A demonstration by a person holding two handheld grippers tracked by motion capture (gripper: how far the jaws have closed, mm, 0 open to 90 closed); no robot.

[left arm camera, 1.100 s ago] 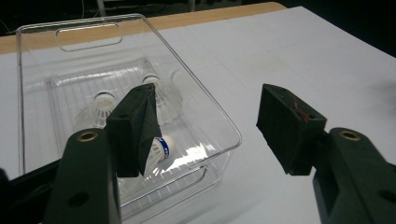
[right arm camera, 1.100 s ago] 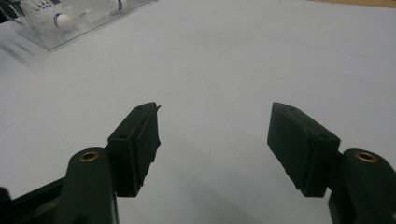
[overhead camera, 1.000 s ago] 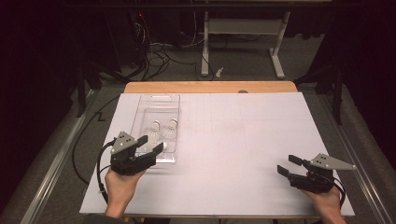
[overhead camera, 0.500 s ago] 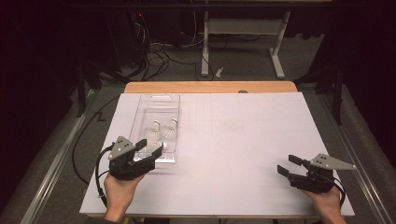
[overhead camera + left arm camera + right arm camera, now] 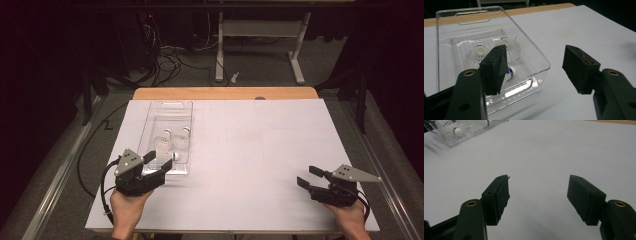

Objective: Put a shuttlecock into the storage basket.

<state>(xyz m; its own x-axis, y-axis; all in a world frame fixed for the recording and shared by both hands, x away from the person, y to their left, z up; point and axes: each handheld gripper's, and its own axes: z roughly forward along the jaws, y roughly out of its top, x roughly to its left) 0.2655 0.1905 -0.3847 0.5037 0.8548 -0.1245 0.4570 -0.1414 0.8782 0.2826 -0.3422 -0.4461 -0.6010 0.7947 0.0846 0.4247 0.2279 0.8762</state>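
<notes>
Room dark, lit mainly over table (image 5: 260, 150). Table top white, faint grid lines, wooden strip (image 5: 225, 93) along far edge. Grey floor (image 5: 260, 65) beyond. Tangle of black cables (image 5: 160, 60) on floor at far left, small red light above. White metal frame legs (image 5: 257, 30) stand behind table. Metal rails (image 5: 57, 175) flank both sides.

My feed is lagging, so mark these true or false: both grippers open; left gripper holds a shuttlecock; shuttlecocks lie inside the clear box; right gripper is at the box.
1. Both grippers are open. True: left gripper and right gripper both gape.
2. The left gripper holds a shuttlecock. False: it is empty, at the near end of the clear box.
3. Shuttlecocks lie inside the box. True.
4. The right gripper is at the box. False: it is far off over bare table.
</notes>
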